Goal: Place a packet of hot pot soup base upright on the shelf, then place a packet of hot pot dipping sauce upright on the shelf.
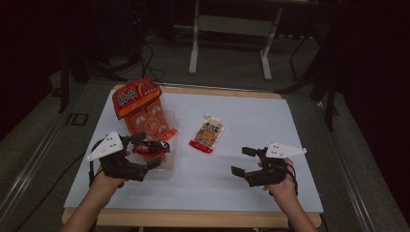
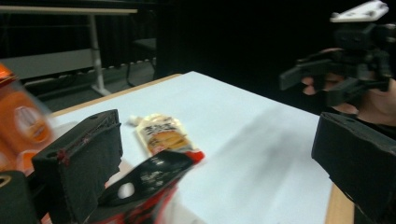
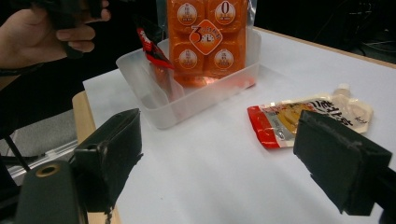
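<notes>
A clear plastic bin [image 1: 167, 171] [image 3: 140, 79] stands on the left of the white tabletop [image 1: 251, 116]. A tall orange snack pack [image 1: 141, 107] [image 3: 208, 37] stands in it, and a dark red packet [image 1: 153, 147] [image 2: 149, 179] [image 3: 153, 49] leans beside that. My left gripper [image 1: 149, 151] [image 2: 217, 135] is open at the bin's near end, its jaws wide apart with the red packet close to one of them. A red and white spouted pouch [image 1: 208, 134] [image 2: 163, 133] [image 3: 310, 116] lies flat mid-table. My right gripper [image 1: 243, 161] [image 3: 219, 140] [image 2: 322, 79] hovers open and holds nothing, to the right of the pouch.
The wooden table edge [image 1: 193, 217] runs along the near side. Beyond the far edge stands a white-legged table frame [image 1: 229, 29] on a dark floor. Bare white surface lies between the pouch and my right gripper.
</notes>
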`<state>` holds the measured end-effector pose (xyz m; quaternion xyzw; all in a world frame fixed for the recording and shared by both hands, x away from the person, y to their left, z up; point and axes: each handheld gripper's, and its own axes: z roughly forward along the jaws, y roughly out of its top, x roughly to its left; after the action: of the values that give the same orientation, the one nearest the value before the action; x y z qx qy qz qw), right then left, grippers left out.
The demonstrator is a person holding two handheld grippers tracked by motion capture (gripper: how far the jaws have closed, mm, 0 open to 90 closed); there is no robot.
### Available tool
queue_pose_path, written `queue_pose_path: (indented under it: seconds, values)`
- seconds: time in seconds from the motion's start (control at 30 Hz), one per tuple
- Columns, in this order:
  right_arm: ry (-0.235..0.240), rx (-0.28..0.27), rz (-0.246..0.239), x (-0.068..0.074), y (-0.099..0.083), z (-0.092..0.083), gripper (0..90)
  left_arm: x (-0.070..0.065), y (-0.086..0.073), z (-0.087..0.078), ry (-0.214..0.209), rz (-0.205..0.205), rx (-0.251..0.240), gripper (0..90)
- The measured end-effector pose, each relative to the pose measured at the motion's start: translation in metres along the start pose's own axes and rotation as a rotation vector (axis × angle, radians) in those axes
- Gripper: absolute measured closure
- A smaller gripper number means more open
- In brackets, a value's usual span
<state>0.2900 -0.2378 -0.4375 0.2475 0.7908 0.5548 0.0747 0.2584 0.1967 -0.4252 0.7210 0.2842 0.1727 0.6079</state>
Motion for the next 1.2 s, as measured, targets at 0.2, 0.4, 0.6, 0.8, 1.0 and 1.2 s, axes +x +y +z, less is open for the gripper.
queue_pose_path:
  seconds: [0.2, 0.4, 0.6, 0.8, 1.0, 1.2]
  values:
    - [0.000, 0.020, -0.008, 0.000, 0.001, 0.001, 18.1, -0.020, 0.003, 0.005, -0.044, 0.039, -0.006, 2.3]
    - [-0.021, 0.035, -0.057, 0.000, 0.004, 0.005, 18.4, -0.039, 0.000, 0.009, -0.065, 0.065, 0.000, 2.3]
    - [-0.050, 0.026, -0.064, -0.004, 0.008, 0.008, 18.2, -0.055, -0.006, 0.012, -0.084, 0.078, 0.024, 2.3]
    - [-0.073, 0.042, -0.080, -0.012, 0.015, 0.013, 14.8, -0.067, -0.019, 0.017, -0.106, 0.058, 0.042, 2.3]
    - [-0.089, 0.077, -0.066, -0.021, 0.019, 0.023, 14.0, -0.073, -0.032, 0.019, -0.124, 0.033, 0.053, 2.3]
    - [-0.115, 0.076, -0.037, -0.032, 0.021, 0.033, 10.7, -0.075, -0.044, 0.016, -0.110, 0.025, 0.046, 2.3]
